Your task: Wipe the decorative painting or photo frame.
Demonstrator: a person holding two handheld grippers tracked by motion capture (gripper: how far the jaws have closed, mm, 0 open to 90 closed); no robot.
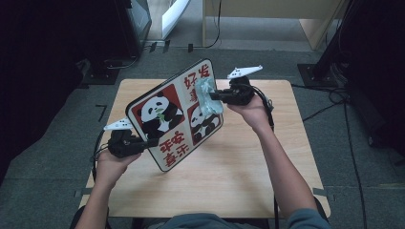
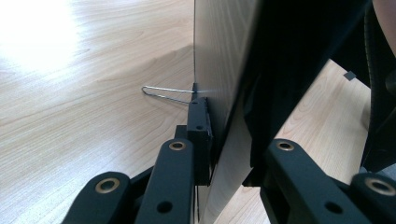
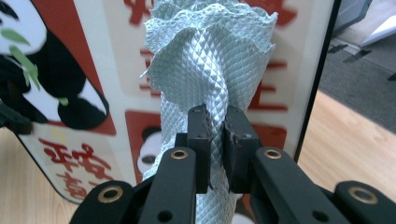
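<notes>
The panda board (image 1: 169, 117) is stiff, flat and light, tilted above the counter (image 1: 229, 181); we grip its lower edge in the left hand-held gripper (image 1: 150, 141). Our right hand-held gripper (image 1: 214, 95) is clenched on the soft, limp cloth (image 1: 208, 98) against its face.

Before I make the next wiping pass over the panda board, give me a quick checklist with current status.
1. Left gripper clamped on the panda board at its lower left edge: ok; the left gripper view shows a pad against each face.
2. Right gripper shut on the pale blue cloth: ok, the cloth is bunched between the pads.
3. Cloth lying against the board's printed face: ok in the high view.
4. Board lifted off the wooden table and tilted: ok.
5. Thin wire hook on the board's back kept away from the table: cannot tell.
6. How clean the printed face is: cannot tell.
</notes>
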